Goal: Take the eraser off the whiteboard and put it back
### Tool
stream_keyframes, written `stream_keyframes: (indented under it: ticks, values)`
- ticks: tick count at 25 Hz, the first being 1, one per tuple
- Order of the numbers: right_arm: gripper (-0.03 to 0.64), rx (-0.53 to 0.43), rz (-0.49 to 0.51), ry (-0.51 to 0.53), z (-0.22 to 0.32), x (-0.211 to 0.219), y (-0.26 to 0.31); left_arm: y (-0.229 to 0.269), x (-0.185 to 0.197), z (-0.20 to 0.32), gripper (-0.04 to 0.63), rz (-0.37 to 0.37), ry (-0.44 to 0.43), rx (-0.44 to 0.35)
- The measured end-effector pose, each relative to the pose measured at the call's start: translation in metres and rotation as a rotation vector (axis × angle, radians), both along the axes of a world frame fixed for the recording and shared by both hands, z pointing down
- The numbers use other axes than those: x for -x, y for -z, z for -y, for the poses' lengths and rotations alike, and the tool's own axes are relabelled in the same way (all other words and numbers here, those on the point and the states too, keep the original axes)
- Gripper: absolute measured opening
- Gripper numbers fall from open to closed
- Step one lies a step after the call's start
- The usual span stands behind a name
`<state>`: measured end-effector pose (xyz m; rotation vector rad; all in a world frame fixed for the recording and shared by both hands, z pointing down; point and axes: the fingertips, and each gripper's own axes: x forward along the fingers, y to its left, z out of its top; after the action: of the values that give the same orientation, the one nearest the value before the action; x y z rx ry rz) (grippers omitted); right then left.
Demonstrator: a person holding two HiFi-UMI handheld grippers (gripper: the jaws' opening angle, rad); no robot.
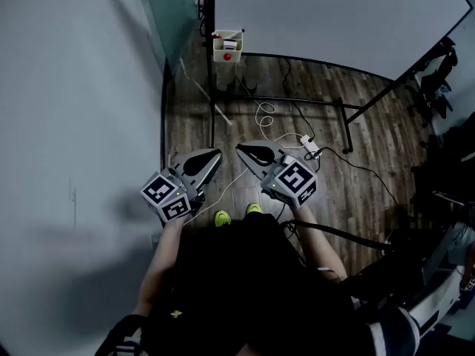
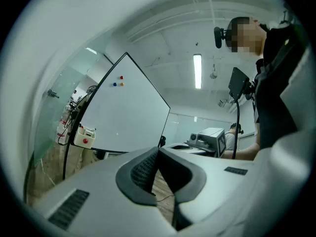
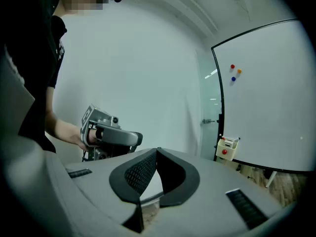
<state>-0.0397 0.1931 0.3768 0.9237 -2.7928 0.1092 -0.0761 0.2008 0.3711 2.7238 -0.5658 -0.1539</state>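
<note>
The whiteboard [image 1: 334, 13] stands on a wheeled frame ahead of me, also seen in the left gripper view [image 2: 123, 117] and the right gripper view [image 3: 266, 107]. A small cream holder box [image 1: 226, 47] with a red dot hangs at its lower left corner [image 2: 84, 136] [image 3: 226, 148]. I cannot tell an eraser apart from the box. My left gripper [image 1: 215, 154] [image 2: 158, 151] and right gripper [image 1: 241, 149] [image 3: 157, 151] are held side by side at waist height, well short of the board. Both are shut with nothing between the jaws.
Three small magnets [image 3: 234, 73] sit high on the board. The board's black stand legs [image 1: 297, 102] and white cables with a power strip [image 1: 308, 147] lie on the wood floor. A glass panel [image 1: 167, 13] and a white wall are on the left, dark chairs [image 1: 438, 73] on the right.
</note>
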Motion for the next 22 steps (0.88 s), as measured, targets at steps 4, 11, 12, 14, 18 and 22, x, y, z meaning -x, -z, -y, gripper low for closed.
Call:
stream_keyframes:
  ticks: [4,11,12,14,18,22]
  values:
    - [0.017,0.008,0.001,-0.009,0.001,0.000,-0.002,-0.002,0.002,0.000,0.017,0.000,-0.004,0.006]
    - [0.018,0.006,-0.016,-0.044,0.009,-0.004,0.001,-0.002,0.008,0.000,0.017,-0.008,-0.014,0.004]
    - [0.018,0.000,-0.028,-0.047,0.009,-0.004,0.001,-0.001,0.009,0.000,0.017,-0.010,-0.017,0.000]
    - [0.018,-0.006,-0.047,-0.055,0.010,-0.006,0.001,-0.001,0.009,-0.001,0.017,-0.017,-0.022,-0.003]
    - [0.018,0.008,-0.067,-0.061,0.007,-0.010,-0.005,-0.003,0.008,-0.002,0.017,-0.028,-0.033,0.014]
    - [0.018,0.032,-0.074,-0.046,0.007,-0.009,-0.015,-0.005,0.006,0.002,0.017,-0.029,-0.030,0.018]
